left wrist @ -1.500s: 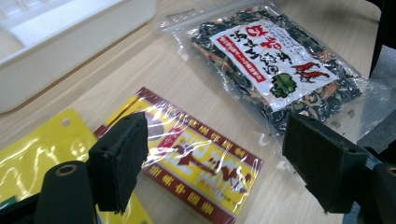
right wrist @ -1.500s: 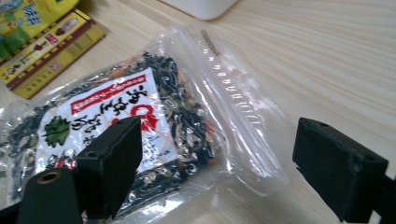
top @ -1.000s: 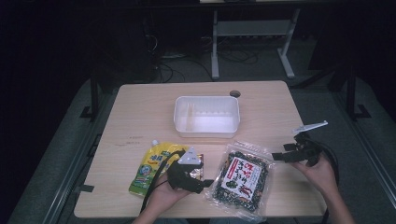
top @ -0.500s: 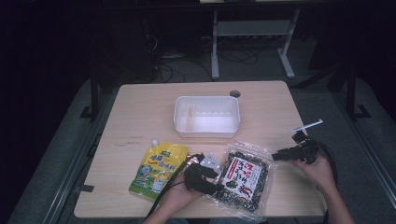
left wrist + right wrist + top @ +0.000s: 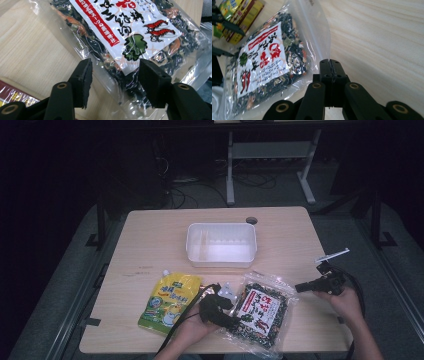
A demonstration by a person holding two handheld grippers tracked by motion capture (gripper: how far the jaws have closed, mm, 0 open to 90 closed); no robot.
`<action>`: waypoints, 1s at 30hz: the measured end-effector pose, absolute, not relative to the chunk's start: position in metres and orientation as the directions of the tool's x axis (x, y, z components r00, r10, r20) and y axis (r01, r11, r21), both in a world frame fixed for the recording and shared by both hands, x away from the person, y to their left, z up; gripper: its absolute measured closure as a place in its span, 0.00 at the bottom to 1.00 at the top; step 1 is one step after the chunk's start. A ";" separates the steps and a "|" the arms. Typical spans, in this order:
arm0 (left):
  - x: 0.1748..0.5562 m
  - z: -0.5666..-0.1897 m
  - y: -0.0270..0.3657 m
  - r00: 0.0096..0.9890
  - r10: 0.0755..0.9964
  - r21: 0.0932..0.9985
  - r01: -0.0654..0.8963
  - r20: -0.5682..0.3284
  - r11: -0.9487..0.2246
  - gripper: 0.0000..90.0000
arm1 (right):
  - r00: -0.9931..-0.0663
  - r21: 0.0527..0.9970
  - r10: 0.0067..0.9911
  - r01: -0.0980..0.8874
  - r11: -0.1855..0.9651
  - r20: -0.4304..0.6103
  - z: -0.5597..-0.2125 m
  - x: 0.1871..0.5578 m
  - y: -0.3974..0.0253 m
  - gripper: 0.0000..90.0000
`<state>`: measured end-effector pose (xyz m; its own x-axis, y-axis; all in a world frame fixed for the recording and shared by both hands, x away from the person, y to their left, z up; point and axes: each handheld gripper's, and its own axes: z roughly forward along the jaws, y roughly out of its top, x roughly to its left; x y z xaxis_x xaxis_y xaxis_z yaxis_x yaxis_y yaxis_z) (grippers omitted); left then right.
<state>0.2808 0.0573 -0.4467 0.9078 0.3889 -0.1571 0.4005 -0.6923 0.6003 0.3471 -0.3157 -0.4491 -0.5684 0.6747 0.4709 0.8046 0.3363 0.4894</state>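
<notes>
Left claw [image 5: 113, 82] spread wide over the near corner of the snack bag [image 5: 261, 311], which lies flat on the desk [image 5: 150, 240] in front of the white tub [image 5: 221, 245].

The bag looks light, floppy and slick, so its film edge is probably best pinched; right claw [image 5: 330, 65] pressed shut, holding nothing. The bag's lower edge is cut off.

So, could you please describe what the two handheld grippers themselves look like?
Both are black. The left gripper has two flat, block-shaped jaws on hinged links with brass-coloured pivot pins, and a black cable trails from it. The right gripper has the same black links and brass pins, and carries a pale grey plate on top.
</notes>
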 end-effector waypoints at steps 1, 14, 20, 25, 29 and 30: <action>0.282 -0.446 0.057 0.908 0.389 0.600 0.401 -0.159 -0.692 0.46 | -0.572 0.493 0.675 0.801 0.339 0.466 -0.447 0.345 -0.316 0.99; 0.297 -0.448 0.042 0.881 0.405 0.577 0.469 -0.246 -0.669 0.23 | -0.639 0.635 0.671 0.705 0.316 0.376 -0.414 0.304 -0.336 0.99; 0.305 -0.450 0.036 0.866 0.399 0.559 0.500 -0.302 -0.661 0.22 | -0.683 0.694 0.652 0.643 0.324 0.329 -0.388 0.293 -0.332 0.99; 0.316 -0.453 0.038 0.836 0.376 0.553 0.547 -0.400 -0.629 0.23 | -0.708 0.723 0.632 0.610 0.325 0.314 -0.377 0.289 -0.328 0.99; 0.320 -0.454 0.039 0.825 0.339 0.551 0.557 -0.452 -0.622 0.35 | -0.720 0.738 0.614 0.598 0.313 0.323 -0.373 0.288 -0.326 0.99; 0.322 -0.454 0.040 0.819 0.330 0.555 0.564 -0.470 -0.611 0.39 | -0.725 0.746 0.614 0.588 0.313 0.314 -0.372 0.287 -0.324 1.00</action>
